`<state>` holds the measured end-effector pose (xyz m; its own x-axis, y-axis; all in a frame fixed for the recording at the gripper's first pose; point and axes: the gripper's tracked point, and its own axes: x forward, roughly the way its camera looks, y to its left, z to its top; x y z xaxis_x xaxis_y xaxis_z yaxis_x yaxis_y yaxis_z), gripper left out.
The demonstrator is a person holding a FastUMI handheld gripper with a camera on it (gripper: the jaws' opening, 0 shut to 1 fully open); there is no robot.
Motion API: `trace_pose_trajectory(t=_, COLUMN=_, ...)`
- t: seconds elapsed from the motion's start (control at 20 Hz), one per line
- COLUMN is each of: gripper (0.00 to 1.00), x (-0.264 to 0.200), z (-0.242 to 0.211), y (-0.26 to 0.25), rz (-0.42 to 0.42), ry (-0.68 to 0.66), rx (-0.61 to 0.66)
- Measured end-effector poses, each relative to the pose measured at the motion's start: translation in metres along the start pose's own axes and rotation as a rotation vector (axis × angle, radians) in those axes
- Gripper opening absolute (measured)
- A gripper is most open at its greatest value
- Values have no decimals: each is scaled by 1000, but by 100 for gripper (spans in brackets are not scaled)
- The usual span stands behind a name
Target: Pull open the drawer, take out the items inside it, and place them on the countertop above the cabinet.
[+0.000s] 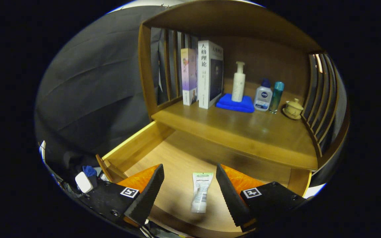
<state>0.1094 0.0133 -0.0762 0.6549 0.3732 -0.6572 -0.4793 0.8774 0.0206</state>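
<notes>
Drawer (177, 155) already pulled open beneath the desk (243, 129); take-out step in hand. Gripper (190, 180) spread wide, holding nothing. Tube (200, 191) flat on the drawer floor between the fingers. Next: lower, close on tube, lift to desk.

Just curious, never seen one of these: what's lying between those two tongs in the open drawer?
A small squeeze tube lies flat on the drawer floor between the open tongs, untouched, in the gripper view.
</notes>
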Motion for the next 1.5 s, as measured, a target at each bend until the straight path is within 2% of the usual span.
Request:
trace_pose_trajectory(t=0.3, gripper=98, x=30, z=-19, y=-3, rz=45, ry=170, rx=9)
trace_pose_trajectory(t=0.45, gripper=98, x=44, z=-35, y=-9, rz=29, ry=246, rx=3)
trace_pose_trajectory(t=0.6, gripper=98, x=56, z=-52, y=-17, rz=21, ry=304, rx=-24)
trace_pose_trajectory(t=1.1, gripper=97, x=71, z=-90, y=-23, rz=77, ry=467, rx=-33)
trace_pose_trajectory(t=1.25, gripper=79, x=79, z=-99, y=-27, rz=73, ry=497, rx=-36)
trace_pose_trajectory(t=1.4, gripper=79, x=81, z=-110, y=-24, rz=84, ry=538, rx=-29)
trace_pose_trajectory(t=1.45, gripper=56, x=79, z=-105, y=-25, rz=77, ry=533, rx=-26)
trace_pose_trajectory(t=1.5, gripper=56, x=82, z=-106, y=-22, rz=95, ry=519, rx=-30)
